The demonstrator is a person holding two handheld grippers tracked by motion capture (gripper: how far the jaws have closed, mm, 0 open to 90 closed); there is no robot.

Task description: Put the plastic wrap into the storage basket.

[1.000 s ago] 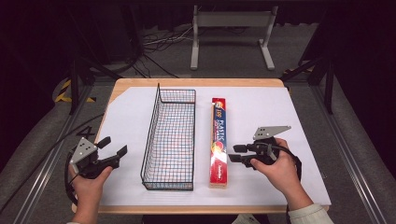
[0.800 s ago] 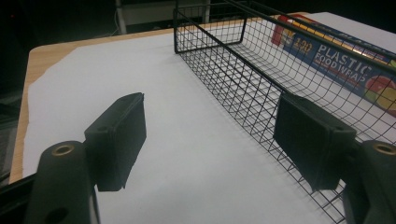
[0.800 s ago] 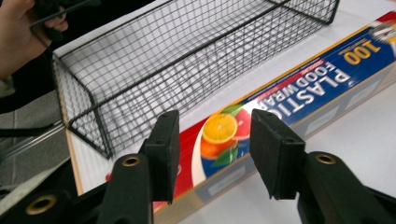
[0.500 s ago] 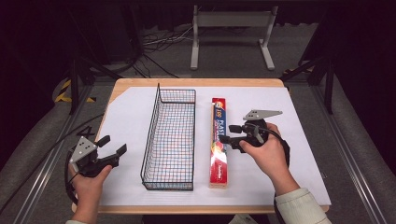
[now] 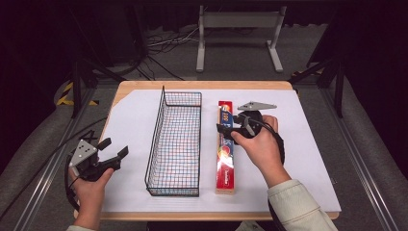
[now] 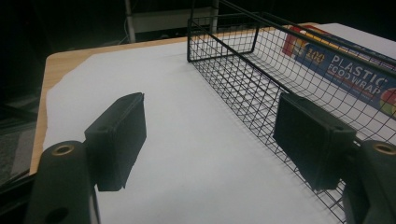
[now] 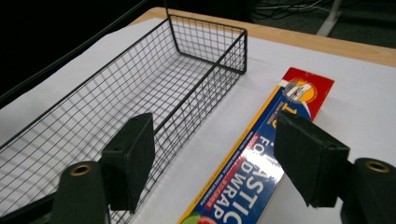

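Over the plastic wrap box — right tongs spread, reaching | left tongs released, tabletop's left edge | next, probably: straddle box, clamp — wire basket adjacent.

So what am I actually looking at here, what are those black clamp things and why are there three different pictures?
No robot here: a person sits at a table with a hand-held two-jaw tool in each hand. The high view looks down from above the person. There the left gripper hangs at the table's left edge, and the right gripper hovers over the far half of a long box of plastic food wrap.

The other two pictures come from small cameras riding on the tools, looking out between their own black jaws. In the left gripper view the jaws stand wide apart over the white sheet, beside a black wire basket. In the right gripper view the jaws are also open, above the box, with the basket alongside it.

The basket is empty. Neither tool holds anything yet.
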